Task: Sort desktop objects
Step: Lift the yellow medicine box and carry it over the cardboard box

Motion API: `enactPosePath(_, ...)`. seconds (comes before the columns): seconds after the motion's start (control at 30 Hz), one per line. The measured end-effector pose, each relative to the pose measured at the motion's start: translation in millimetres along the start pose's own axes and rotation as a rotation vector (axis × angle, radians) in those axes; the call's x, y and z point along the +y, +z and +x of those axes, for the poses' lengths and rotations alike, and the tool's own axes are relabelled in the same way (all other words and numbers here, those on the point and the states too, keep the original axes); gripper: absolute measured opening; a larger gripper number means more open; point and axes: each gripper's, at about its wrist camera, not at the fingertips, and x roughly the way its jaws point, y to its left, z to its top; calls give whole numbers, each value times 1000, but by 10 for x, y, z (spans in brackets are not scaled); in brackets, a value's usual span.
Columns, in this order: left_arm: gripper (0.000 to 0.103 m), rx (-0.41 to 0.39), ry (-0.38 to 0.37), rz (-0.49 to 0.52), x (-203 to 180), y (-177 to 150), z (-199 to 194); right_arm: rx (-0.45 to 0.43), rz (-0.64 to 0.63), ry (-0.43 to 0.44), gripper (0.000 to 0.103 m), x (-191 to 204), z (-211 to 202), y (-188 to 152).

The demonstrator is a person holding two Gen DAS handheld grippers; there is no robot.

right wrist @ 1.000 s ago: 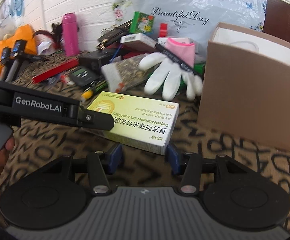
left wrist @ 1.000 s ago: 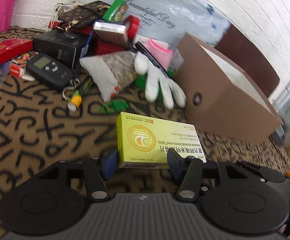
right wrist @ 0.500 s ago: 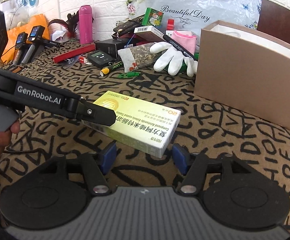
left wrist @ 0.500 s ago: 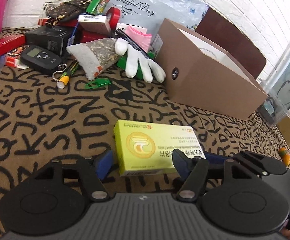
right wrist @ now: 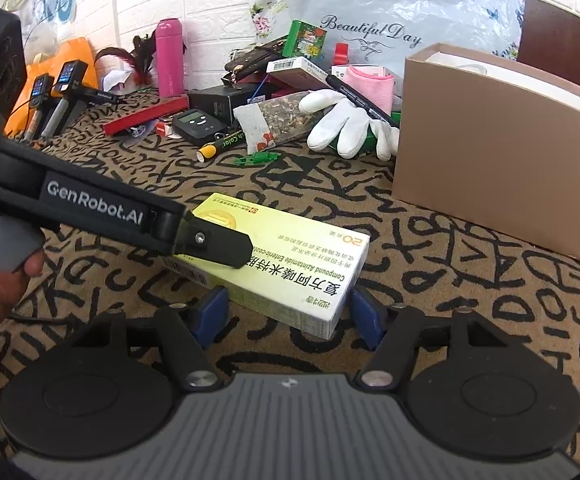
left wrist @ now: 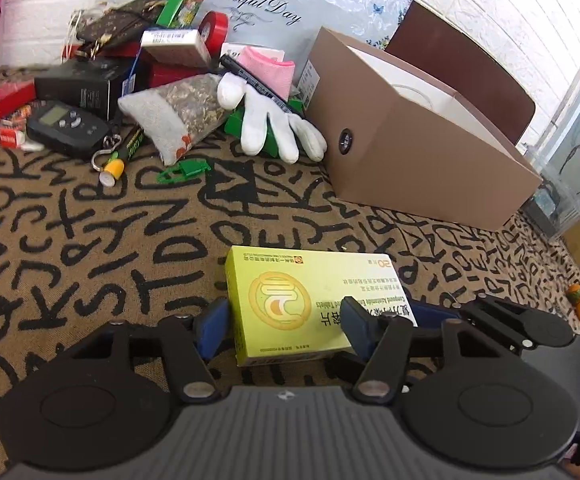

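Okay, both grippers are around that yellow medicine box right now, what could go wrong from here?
The left gripper has its jaws closing across one end of the medicine box, while the right gripper straddles the other end, pads apparently just clear. If the left lets go before the right grips, the carton could twist or drop. Squeezing hard might also dent it.

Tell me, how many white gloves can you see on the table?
1. The white glove lies in the clutter pile, its fingers pointing toward the brown box, with a black pen lying across it. A second glove could be hidden underneath the pile.
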Motion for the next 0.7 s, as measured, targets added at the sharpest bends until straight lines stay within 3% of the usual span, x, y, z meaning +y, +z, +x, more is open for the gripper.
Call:
enactPosePath(0.2,57,-78,-26,51,-245,111,-191,-30,51,-12,62,-93,-225,27)
enactPosePath(0.43,57,-243,-73,114,-634,460,-430,-181,45,-78,62,-242,-704,276)
enactPosePath(0.7,57,-354,-118,139,-931,1083,-359,-337,26,-151,62,-589,-961,766)
